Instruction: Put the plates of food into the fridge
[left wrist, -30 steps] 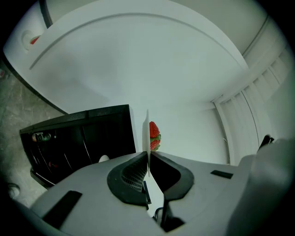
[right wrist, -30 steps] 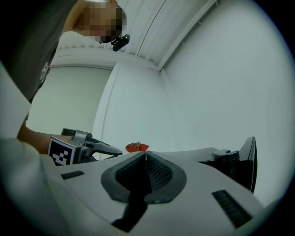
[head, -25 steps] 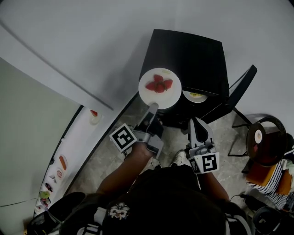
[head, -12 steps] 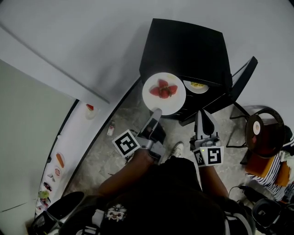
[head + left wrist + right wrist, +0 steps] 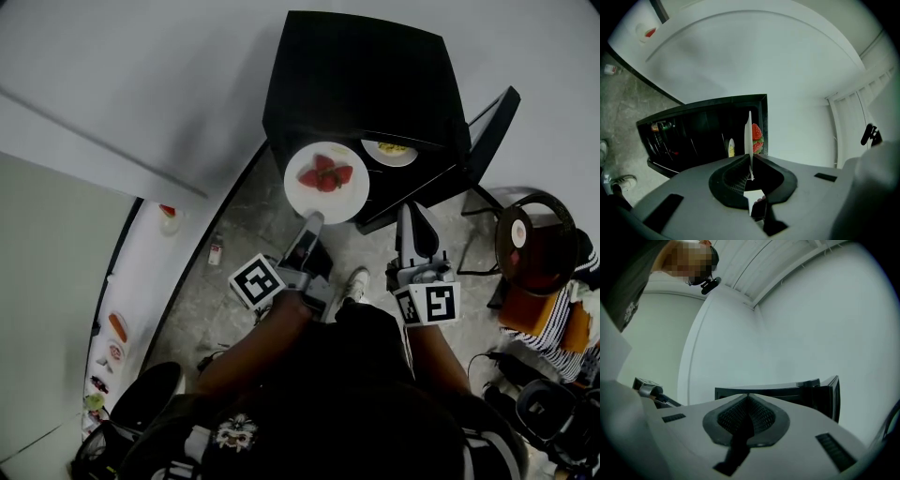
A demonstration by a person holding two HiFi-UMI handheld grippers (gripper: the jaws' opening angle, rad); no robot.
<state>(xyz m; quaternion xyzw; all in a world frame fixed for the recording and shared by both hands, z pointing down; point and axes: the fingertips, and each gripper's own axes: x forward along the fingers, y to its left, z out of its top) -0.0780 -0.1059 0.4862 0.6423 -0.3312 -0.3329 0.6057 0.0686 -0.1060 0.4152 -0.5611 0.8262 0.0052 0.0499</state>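
Note:
A white plate with strawberries hangs in front of the small black fridge, level with its open front. My left gripper is shut on the plate's near rim. In the left gripper view the plate stands edge-on between the jaws, with the strawberries to its right. A second plate with yellow food lies inside the fridge and shows again as a yellow-topped plate. My right gripper is shut and empty, to the right of the held plate. The right gripper faces the fridge.
The fridge door stands open to the right. A white ledge on the left bears a small dish with something red. A small bottle lies on the stone floor. A round dark stool stands at the right. My shoe is below the plate.
The left gripper has sunk with the strawberry plate, which is now in front of the fridge's opening. The right gripper has dropped a little. The fridge sits higher in the head view.

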